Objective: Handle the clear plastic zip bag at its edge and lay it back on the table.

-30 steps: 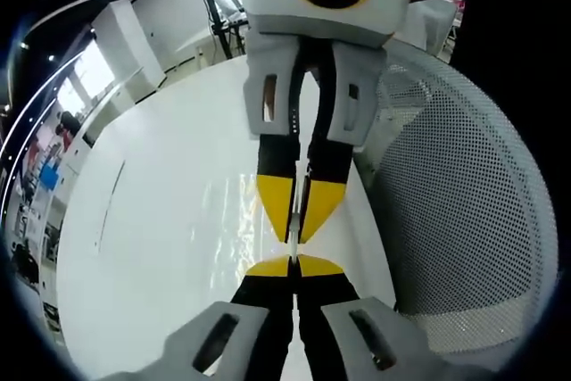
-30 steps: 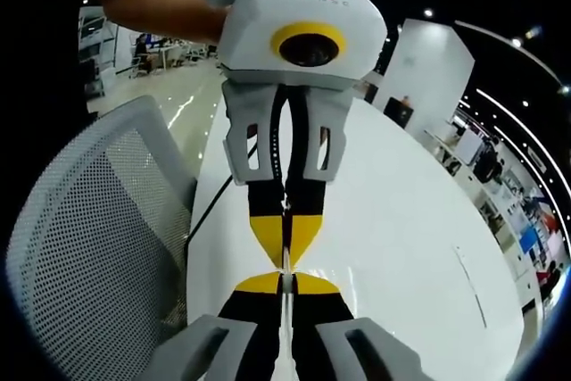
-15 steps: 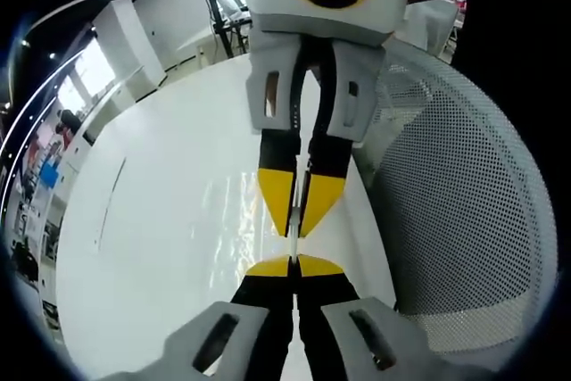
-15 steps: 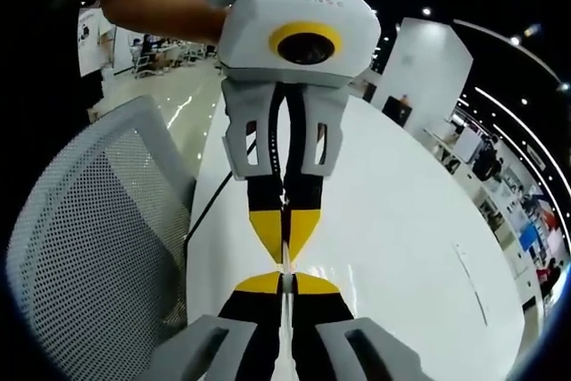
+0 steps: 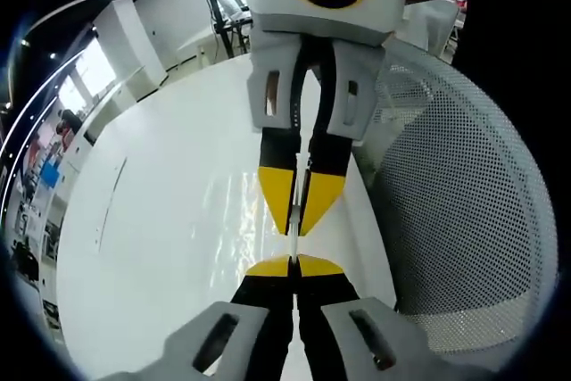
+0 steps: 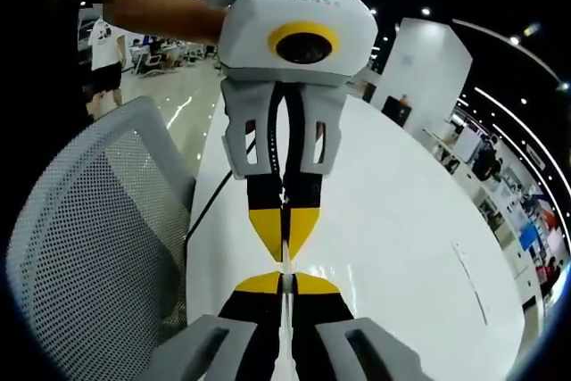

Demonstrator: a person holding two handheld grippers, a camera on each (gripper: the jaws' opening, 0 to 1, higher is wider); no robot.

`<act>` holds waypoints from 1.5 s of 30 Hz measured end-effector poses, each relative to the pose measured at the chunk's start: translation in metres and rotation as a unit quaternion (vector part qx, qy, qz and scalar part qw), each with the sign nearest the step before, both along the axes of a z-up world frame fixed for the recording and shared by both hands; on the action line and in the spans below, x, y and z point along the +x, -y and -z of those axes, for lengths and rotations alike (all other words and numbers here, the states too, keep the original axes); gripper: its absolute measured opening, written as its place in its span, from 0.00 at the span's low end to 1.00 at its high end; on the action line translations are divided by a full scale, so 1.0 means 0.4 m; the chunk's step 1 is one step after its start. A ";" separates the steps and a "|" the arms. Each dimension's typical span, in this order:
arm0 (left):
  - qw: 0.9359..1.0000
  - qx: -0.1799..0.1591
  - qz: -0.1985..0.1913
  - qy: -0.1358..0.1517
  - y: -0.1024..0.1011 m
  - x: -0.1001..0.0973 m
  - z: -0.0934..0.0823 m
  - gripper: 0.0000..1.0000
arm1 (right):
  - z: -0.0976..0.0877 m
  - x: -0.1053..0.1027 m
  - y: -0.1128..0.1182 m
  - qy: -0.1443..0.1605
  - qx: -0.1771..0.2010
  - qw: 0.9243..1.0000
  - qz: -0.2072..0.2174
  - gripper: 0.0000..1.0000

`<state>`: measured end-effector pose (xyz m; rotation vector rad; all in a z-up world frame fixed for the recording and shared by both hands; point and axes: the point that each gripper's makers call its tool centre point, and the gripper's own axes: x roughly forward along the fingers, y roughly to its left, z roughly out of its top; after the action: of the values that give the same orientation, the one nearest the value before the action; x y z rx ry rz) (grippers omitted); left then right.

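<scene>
Nothing much has moved since a moment ago: both tools stay tip to tip over the worktop, and a person in a white top has come into the far left of the right gripper view.

Closest in the left gripper view, the left tool (image 5: pixel 293 260) has its two yellow tips pressed together on a thin clear edge. That edge belongs to the clear plastic zip bag (image 5: pixel 293 245), which is stretched between the two tools, up off the worktop (image 5: pixel 169 247). It is so see-through that only a thin strip and some shine show. Right past it, the right tool (image 5: pixel 296 225) points back the other way, and its yellow tips also pinch the bag edge.

The right gripper view shows the same from the other side. The right tool (image 6: pixel 285 277) is pressed together on the bag edge (image 6: pixel 285 260), and the left tool (image 6: pixel 285 252) meets it from above, also closed on the bag.

Beside the white worktop (image 6: pixel 401 247) stands a white mesh chair (image 6: pixel 89 256). A dark cable (image 6: pixel 207 211) runs down by the worktop's edge. A hand (image 6: pixel 169 11) holds the left tool's body. Far off is a big bright room.
</scene>
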<state>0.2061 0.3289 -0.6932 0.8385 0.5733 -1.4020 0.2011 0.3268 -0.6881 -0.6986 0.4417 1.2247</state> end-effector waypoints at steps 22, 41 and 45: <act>1.000 0.001 -0.001 -0.002 -0.005 -0.003 0.001 0.00 | 0.004 -0.002 0.007 -0.001 0.000 1.000 0.002 0.00; 1.000 -0.001 -0.004 -0.002 -0.008 0.000 0.002 0.00 | 0.003 0.000 0.014 0.000 0.000 1.000 0.007 0.00; 1.000 -0.001 -0.003 0.000 -0.007 0.000 0.002 0.00 | 0.003 0.000 0.015 0.000 0.001 1.000 0.008 0.00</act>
<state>0.2062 0.3319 -0.6940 0.8356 0.5745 -1.3973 0.2011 0.3209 -0.6891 -0.6928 0.4461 1.2106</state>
